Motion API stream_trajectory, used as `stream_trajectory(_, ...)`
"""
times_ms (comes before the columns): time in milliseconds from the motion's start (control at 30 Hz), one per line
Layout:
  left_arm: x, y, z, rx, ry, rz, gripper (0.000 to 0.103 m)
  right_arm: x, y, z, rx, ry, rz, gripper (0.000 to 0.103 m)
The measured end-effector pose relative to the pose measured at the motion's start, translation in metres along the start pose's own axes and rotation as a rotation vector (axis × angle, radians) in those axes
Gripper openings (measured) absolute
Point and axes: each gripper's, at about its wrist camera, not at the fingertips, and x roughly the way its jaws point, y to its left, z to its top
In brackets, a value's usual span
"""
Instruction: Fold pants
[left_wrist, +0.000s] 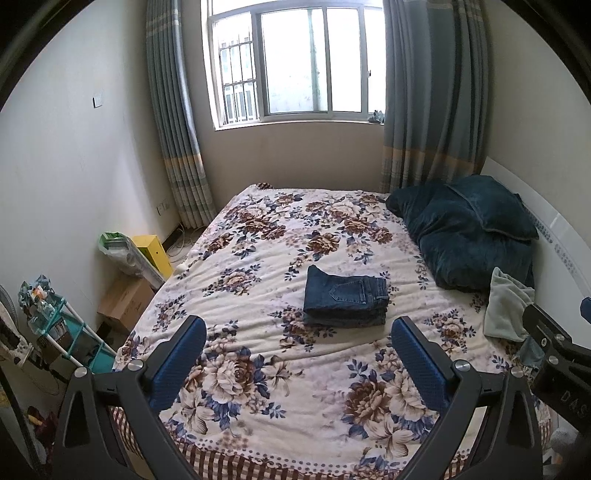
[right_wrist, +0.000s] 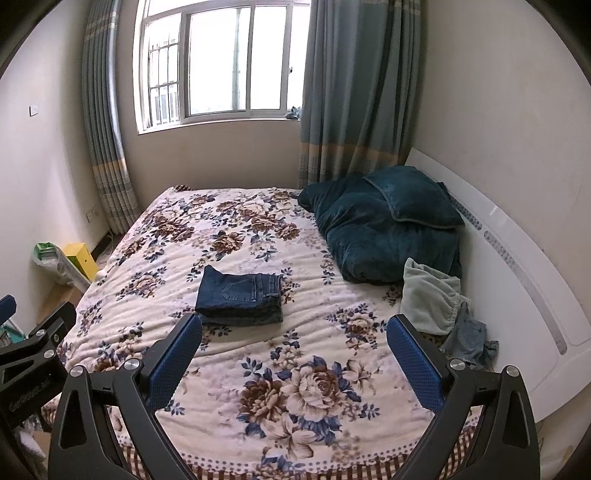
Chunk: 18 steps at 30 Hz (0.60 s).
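Dark blue jeans (left_wrist: 345, 301) lie folded into a compact stack, back pocket up, in the middle of the floral bedspread (left_wrist: 266, 251). The right wrist view shows the same stack (right_wrist: 240, 297) left of centre. My left gripper (left_wrist: 298, 325) hangs open above the near part of the bed, short of the jeans, holding nothing. My right gripper (right_wrist: 294, 325) is open too, with the jeans just beyond its left finger (right_wrist: 177, 354). Each gripper's body shows at the edge of the other's view.
A dark teal quilt and pillow (left_wrist: 469, 236) are heaped by the white headboard (right_wrist: 517, 280). Pale green cloth (right_wrist: 428, 295) and a small grey-blue garment (right_wrist: 467, 339) lie beside it. Boxes, a bag and a teal rack (left_wrist: 74, 339) crowd the floor left of the bed.
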Motion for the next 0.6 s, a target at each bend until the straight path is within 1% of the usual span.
stream_trajectory(500, -0.0030, 0.0024, 0.0011, 0.007, -0.001, -0.002, 0.103, -0.0026, 0.0001, 0.0012, 0.003, 0.001, 0.006, 0.102)
stream_trajectory(600, -0.0045, 0.0034, 0.0009, 0.006, -0.017, 0.000, 0.103, -0.0027, 0.0003, 0.0011, 0.004, 0.000, 0.006, 0.102)
